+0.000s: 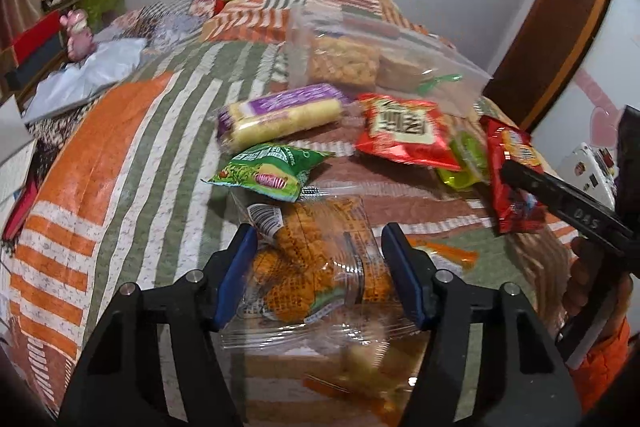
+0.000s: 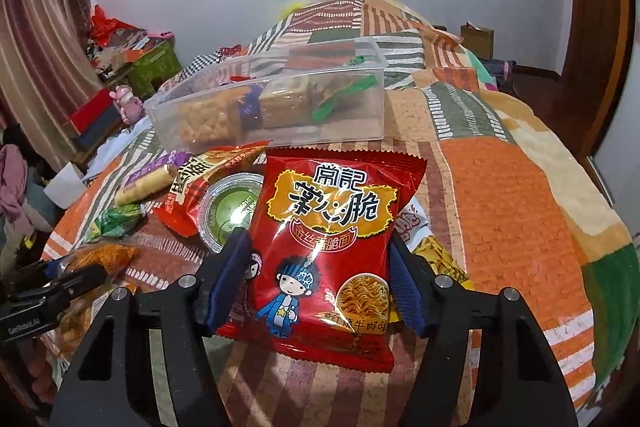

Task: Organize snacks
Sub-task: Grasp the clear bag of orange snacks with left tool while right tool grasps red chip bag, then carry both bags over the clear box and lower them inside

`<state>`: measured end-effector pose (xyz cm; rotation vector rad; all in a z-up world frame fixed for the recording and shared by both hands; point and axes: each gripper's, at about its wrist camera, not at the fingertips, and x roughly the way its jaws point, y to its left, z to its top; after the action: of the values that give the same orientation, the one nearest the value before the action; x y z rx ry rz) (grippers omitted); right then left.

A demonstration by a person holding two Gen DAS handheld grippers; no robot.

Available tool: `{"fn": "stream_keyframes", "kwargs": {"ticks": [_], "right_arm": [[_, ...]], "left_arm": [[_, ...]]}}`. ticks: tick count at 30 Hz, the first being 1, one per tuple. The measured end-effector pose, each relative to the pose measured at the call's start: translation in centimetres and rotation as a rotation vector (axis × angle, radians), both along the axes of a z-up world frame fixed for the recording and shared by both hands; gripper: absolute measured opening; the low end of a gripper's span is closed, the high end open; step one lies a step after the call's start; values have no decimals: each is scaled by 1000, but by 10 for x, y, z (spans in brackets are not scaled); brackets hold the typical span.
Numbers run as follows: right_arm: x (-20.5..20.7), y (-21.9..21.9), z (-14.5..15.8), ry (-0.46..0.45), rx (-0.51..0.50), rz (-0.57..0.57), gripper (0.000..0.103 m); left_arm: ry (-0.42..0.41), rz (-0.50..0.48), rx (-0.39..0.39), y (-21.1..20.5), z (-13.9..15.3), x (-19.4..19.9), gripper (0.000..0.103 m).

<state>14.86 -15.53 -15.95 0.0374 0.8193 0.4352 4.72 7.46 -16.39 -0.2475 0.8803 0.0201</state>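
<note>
left wrist view: my left gripper (image 1: 320,275) is pinching a clear packet of orange lattice crisps (image 1: 316,267), both blue pads pressed into the wrapper, low over the striped patchwork quilt (image 1: 120,155). just beyond it lies a green snack packet (image 1: 268,171), then a purple-labelled pack of yellow rolls (image 1: 280,115) and a red-and-cream packet (image 1: 404,131). the clear plastic bin (image 1: 360,59) sits far centre with puffed bars inside. at the right edge my right gripper (image 1: 508,171) carries a red packet.

right wrist view: my right gripper (image 2: 320,275) is pinching the red noodle-snack packet (image 2: 324,247), upright between the pads, above a green jelly cup (image 2: 228,211). the bin (image 2: 272,103) lies beyond it.
</note>
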Motion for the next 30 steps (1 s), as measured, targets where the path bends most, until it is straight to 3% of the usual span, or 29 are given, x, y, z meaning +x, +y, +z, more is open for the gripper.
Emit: {"fn": "stream_keyframes", "kwargs": {"ticks": [21,30], "right_arm": [[6,-13,48,-101,70,-9,63],[26,0,74,-167,66,11,63]], "left_arm": [[-161,-77,12,-28,64,17,61],[-219,-61,36,-20,95,54,61]]}}
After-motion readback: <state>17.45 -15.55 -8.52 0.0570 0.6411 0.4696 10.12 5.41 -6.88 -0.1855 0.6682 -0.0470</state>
